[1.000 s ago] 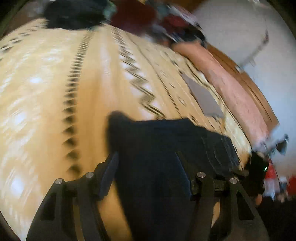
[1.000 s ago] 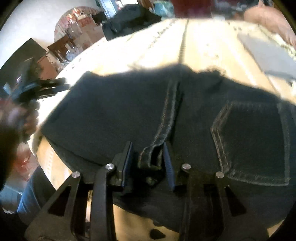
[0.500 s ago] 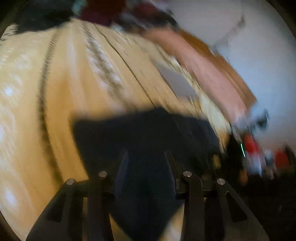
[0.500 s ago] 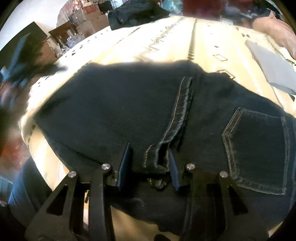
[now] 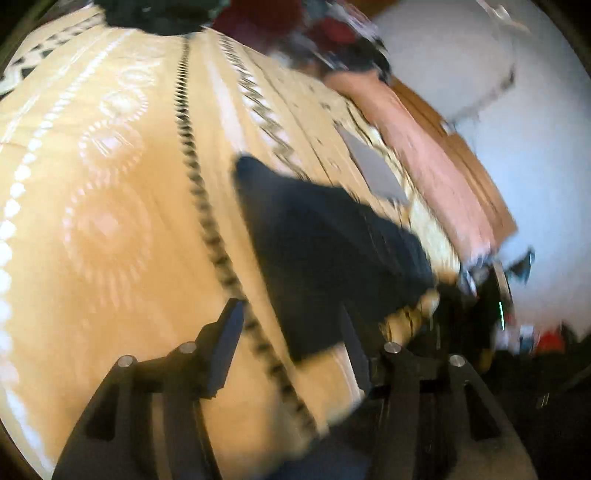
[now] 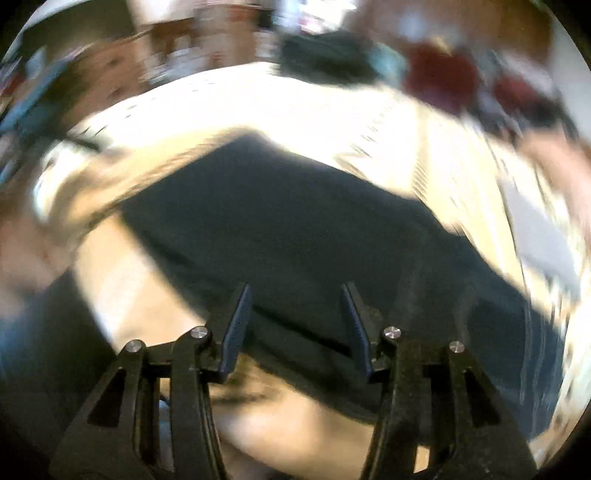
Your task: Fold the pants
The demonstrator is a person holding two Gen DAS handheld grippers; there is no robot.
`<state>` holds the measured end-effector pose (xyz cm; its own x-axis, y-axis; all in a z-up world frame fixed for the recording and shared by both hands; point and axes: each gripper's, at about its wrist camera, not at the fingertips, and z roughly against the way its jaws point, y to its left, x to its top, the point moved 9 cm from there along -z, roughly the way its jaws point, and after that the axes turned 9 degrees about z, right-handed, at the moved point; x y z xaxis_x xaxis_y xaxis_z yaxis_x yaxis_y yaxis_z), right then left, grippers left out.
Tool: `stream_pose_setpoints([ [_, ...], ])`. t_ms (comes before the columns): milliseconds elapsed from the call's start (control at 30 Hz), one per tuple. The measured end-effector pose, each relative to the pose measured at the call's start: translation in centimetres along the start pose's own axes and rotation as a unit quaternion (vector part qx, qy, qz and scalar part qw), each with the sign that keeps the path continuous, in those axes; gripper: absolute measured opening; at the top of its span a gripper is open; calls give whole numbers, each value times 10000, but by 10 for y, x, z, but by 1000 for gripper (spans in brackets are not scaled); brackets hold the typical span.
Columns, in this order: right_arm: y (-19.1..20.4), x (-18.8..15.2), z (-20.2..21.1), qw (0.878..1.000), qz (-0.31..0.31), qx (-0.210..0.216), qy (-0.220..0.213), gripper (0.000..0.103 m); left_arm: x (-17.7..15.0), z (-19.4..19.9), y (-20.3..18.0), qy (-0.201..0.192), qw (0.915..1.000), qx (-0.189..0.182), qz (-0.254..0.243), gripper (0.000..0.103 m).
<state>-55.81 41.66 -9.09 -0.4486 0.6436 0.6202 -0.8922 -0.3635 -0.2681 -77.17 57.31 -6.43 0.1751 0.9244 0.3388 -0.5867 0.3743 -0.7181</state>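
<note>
Dark blue jeans [image 5: 325,243] lie folded flat on a cream patterned bedspread [image 5: 110,206]. In the left wrist view, blurred by motion, my left gripper [image 5: 291,325] hangs over the bedspread at the jeans' near left corner. Its jaws are opening and nothing sits between them. In the right wrist view, also blurred, the jeans [image 6: 295,236] fill the middle. My right gripper [image 6: 295,306] hovers above their near edge, its jaws opening, and the pads do not press on the cloth.
A pink pillow [image 5: 424,147] and a grey sheet [image 5: 373,170] lie along the bed's right side by a wooden headboard. Dark and red clothes [image 5: 258,14] are piled at the far end. The bed's near edge [image 6: 277,417] runs just below my right gripper.
The right gripper let go of the jeans' seam fold and drew back, rolling. The left gripper released the dark cloth and slid left over the bedspread. Both jaws now stand wider.
</note>
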Motion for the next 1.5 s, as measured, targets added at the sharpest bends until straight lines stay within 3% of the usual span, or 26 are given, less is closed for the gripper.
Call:
stream_pose_setpoints([
  [100,65,21,-19,9923,1190,-312,-119,48,24,-40,5,244,9993,-236,173,55],
  [267,96,30,-50,9776,1920,-866,-33,49,38,-101,-1,725,9970,-256,-23,55],
  [467,90,41,-60,9793,1720,-1066,93,49,65,-139,-6,901,9949,-443,-34,56],
  [833,88,43,-66,9808,1487,-1226,310,47,102,-172,3,803,9955,-493,-2,55],
  [900,90,42,-66,9824,1461,-1109,360,40,108,-177,7,733,9968,-318,-39,27],
  [967,94,43,-65,9834,1459,-985,438,21,109,-177,11,718,9971,-255,-22,19],
  [1033,93,45,-62,9868,1295,-834,504,18,110,-171,8,606,9977,-290,-72,16],
  [1267,130,71,-49,9863,1492,-597,377,15,124,-117,26,160,9987,-475,129,15],
  [1400,165,101,-41,9874,1572,-191,35,15,126,-55,65,-237,9990,-182,344,13],
  [1500,183,115,-35,9888,1475,152,-163,14,120,-25,84,-325,9982,25,500,12],
])
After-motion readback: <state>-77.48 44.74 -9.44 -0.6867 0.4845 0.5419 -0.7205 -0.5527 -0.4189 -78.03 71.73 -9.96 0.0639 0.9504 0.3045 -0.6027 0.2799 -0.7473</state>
